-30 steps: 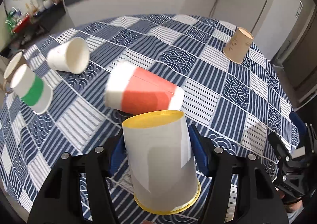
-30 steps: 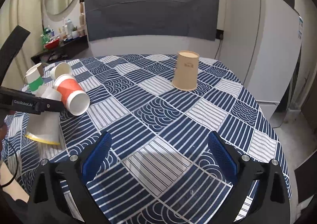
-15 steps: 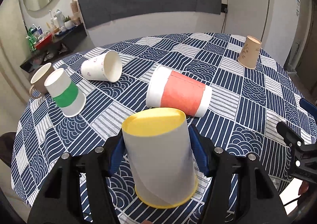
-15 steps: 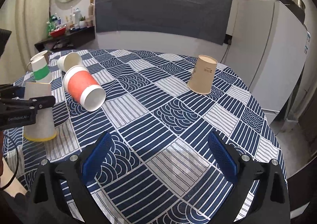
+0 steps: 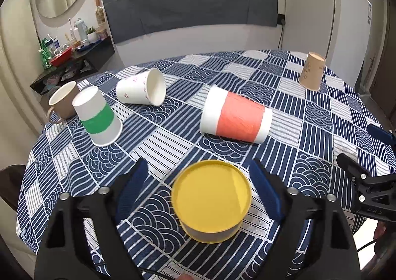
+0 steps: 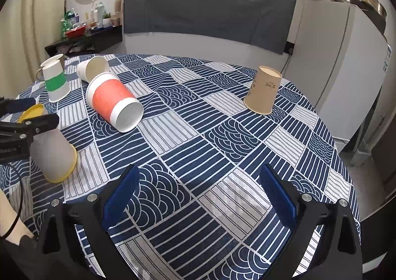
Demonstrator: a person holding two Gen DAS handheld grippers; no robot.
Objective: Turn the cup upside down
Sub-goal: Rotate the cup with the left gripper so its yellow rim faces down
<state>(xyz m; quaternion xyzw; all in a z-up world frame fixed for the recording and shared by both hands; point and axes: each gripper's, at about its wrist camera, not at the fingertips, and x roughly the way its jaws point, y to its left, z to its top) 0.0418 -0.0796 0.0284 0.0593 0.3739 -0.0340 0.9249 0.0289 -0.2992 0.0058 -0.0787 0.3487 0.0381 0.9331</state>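
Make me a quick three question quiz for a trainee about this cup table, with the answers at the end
1. True or false: the left gripper is clamped on the yellow-rimmed cup.
2. Multiple choice: how does the orange-banded cup sit on the table? A) upright, B) upside down, C) on its side.
3. Fill in: the tan cup near the fridge stands with its mouth facing ____.

Key
1. False. The blue pads stand apart from the cup on both sides, and it rests upside down on the cloth.
2. C. Its open mouth shows in the right wrist view.
3. Down.
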